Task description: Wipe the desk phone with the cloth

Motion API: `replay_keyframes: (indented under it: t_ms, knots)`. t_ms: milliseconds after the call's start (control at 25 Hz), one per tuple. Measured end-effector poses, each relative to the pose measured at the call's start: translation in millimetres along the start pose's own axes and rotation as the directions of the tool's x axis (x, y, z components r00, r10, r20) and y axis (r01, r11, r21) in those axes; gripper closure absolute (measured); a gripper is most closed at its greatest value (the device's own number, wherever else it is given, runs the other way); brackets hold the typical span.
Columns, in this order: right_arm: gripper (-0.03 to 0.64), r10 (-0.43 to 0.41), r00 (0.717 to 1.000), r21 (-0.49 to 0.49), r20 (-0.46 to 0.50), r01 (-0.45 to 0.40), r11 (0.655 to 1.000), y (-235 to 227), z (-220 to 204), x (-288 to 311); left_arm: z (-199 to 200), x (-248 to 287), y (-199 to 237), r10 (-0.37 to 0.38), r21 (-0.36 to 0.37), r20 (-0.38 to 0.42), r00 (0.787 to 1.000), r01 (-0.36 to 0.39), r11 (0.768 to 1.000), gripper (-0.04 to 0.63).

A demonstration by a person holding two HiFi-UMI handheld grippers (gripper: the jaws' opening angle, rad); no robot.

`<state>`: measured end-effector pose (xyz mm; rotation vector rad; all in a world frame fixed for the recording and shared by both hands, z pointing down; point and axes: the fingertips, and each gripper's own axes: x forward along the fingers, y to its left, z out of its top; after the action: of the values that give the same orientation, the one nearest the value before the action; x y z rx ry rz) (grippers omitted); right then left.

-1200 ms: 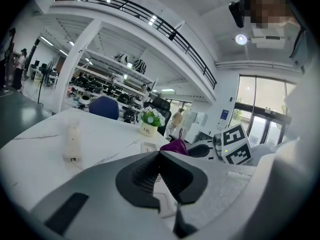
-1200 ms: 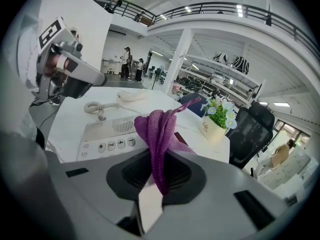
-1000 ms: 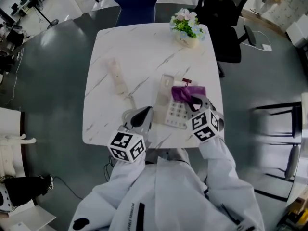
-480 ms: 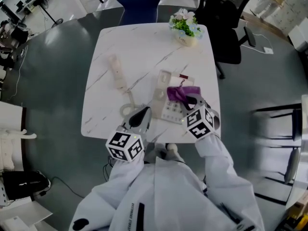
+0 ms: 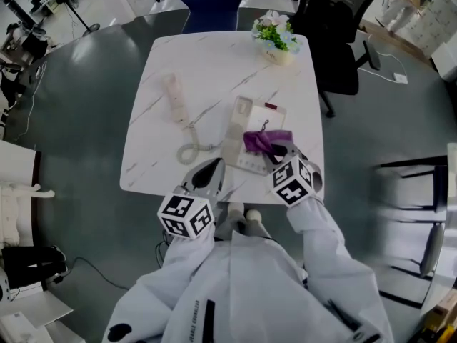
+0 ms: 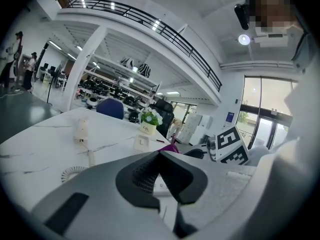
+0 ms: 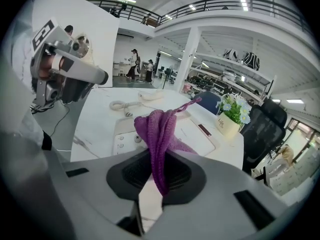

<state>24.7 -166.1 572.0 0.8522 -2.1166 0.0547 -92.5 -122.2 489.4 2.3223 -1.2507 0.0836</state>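
Observation:
The white desk phone base (image 5: 246,133) (image 7: 150,129) lies near the front right of the marble table (image 5: 214,70). Its handset (image 5: 173,100) (image 6: 81,130) lies off the cradle to the left, joined by a coiled cord (image 5: 190,151). My right gripper (image 5: 277,151) (image 7: 159,176) is shut on a purple knitted cloth (image 5: 263,141) (image 7: 160,129), which rests on the phone's key area. My left gripper (image 5: 207,175) (image 6: 161,156) is shut and empty, held at the table's front edge left of the phone.
A pot of flowers (image 5: 275,38) (image 6: 148,120) stands at the table's far right corner. A blue chair (image 5: 209,2) and a black office chair (image 5: 332,31) stand beyond the table. Grey floor surrounds it.
The right gripper with the cloth has slid toward me and slightly left over the phone. The left gripper stays where it was.

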Motion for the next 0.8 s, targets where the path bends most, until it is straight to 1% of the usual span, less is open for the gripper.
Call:
replay_keyframes:
  t_ms: [320, 800]
  knots:
    - [0.574, 0.025, 1.000, 0.000, -0.007, -0.025, 1.000, 14, -6, -3, -4, -7, -5, 0.004, -0.007, 0.008, 1.000, -0.004, 1.000, 0.598]
    - [0.574, 0.087, 0.996, -0.006, -0.023, -0.087, 0.996, 40, -12, -12, -7, -15, -13, 0.014, -0.017, 0.013, 1.000, -0.014, 1.000, 0.598]
